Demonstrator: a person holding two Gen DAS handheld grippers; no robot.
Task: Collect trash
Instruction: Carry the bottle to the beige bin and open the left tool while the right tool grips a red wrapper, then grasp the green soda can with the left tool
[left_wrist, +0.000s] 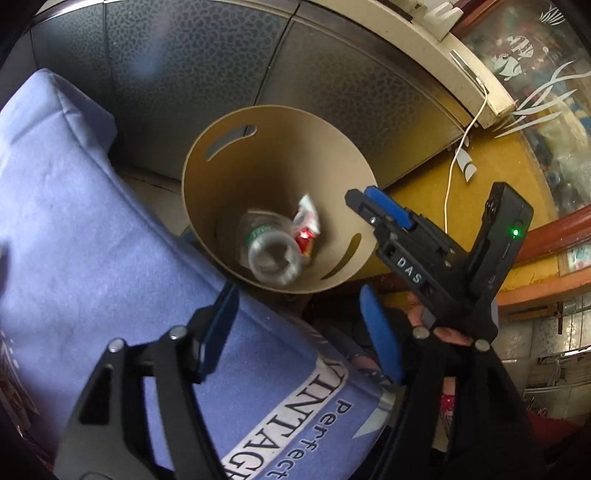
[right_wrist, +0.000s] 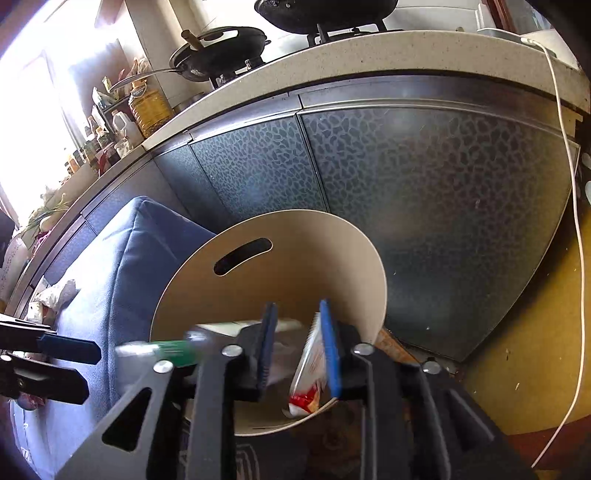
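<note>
1. The clear crumpled plastic bottle with a green label band (left_wrist: 267, 251) lay on its side in the bottom of the tan round bin with slotted handles (left_wrist: 221, 122), its open mouth turned up toward my left camera. The red-and-white snack wrapper (left_wrist: 306, 229) rested just beside it.
2. From the right wrist view the wrapper (right_wrist: 308, 369) sat between the pads of my right tool (right_wrist: 299, 347), its long axis running roughly along them. It looked close against the right pad; I could not tell if it touched. I judged it released and dropping.
3. Both things lay below and ahead of both tools, inside the bin. My right tool hung over the near rim and was the nearer one.
4. My left tool (left_wrist: 295, 332) stood open with nothing between its blue pads. My right tool was open too, pinching nothing.
5. The bin stood on the floor against the dark patterned cabinet doors (right_wrist: 424, 166), beside a blue fabric cushion with white lettering (left_wrist: 92, 240).
6. I judged this drop about finished; the next move would be fetching more trash.
</note>
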